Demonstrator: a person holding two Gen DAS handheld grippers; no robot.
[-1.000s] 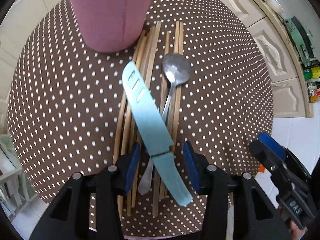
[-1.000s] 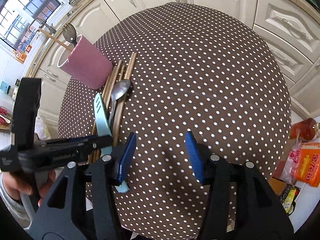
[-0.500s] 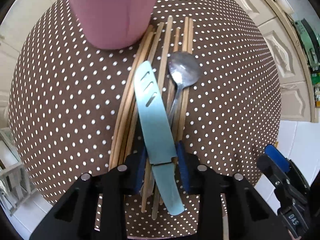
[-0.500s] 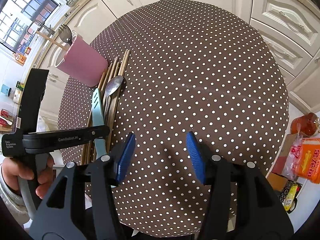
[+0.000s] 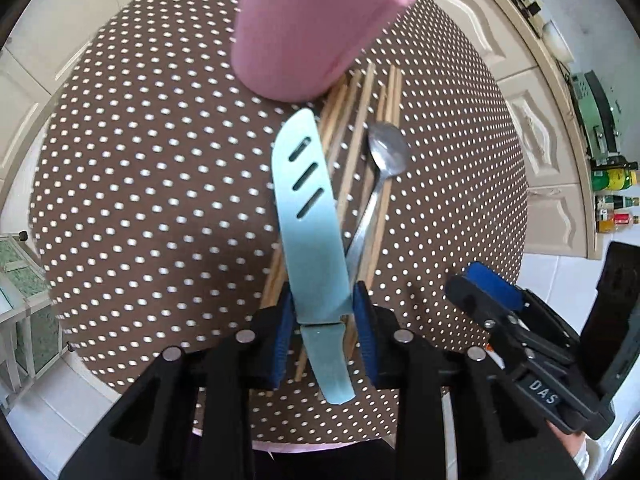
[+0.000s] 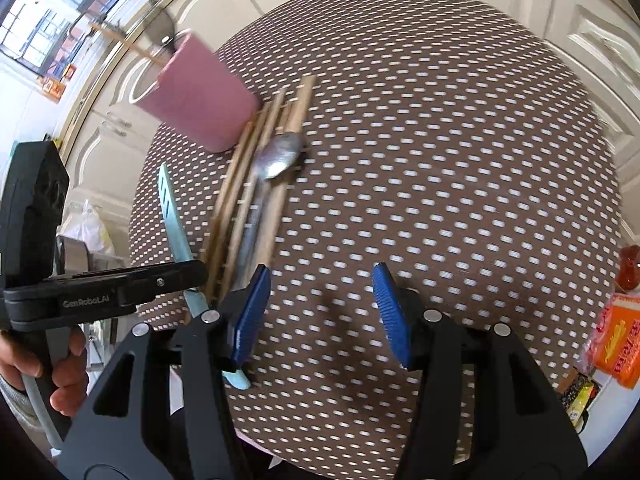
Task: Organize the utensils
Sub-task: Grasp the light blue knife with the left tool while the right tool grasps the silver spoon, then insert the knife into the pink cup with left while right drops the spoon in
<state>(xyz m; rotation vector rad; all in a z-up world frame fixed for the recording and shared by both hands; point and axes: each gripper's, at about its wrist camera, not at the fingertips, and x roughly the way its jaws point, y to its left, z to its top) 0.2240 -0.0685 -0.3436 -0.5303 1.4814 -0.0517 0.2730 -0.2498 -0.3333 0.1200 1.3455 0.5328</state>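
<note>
My left gripper (image 5: pixel 322 312) is shut on a light blue knife (image 5: pixel 308 200) and holds it lifted above the table, blade pointing at the pink cup (image 5: pixel 312 28). Below it lie several wooden chopsticks (image 5: pixel 356 128) and a metal spoon (image 5: pixel 386 156). In the right wrist view the knife (image 6: pixel 172 216) shows in the left gripper (image 6: pixel 192 280), beside the chopsticks (image 6: pixel 248 184), spoon (image 6: pixel 280 156) and pink cup (image 6: pixel 200 92), which holds a fork and a wooden stick. My right gripper (image 6: pixel 320 312) is open and empty above bare tablecloth.
A round table with a brown polka-dot cloth (image 6: pixel 440 160) carries everything. White cabinets (image 6: pixel 580 20) surround it. Orange packets (image 6: pixel 618 340) sit low at the right. The right gripper also shows in the left wrist view (image 5: pixel 492 292).
My left gripper closed on the blue knife and lifted it off the chopsticks, toward the cup. The right gripper drifted slightly, still open.
</note>
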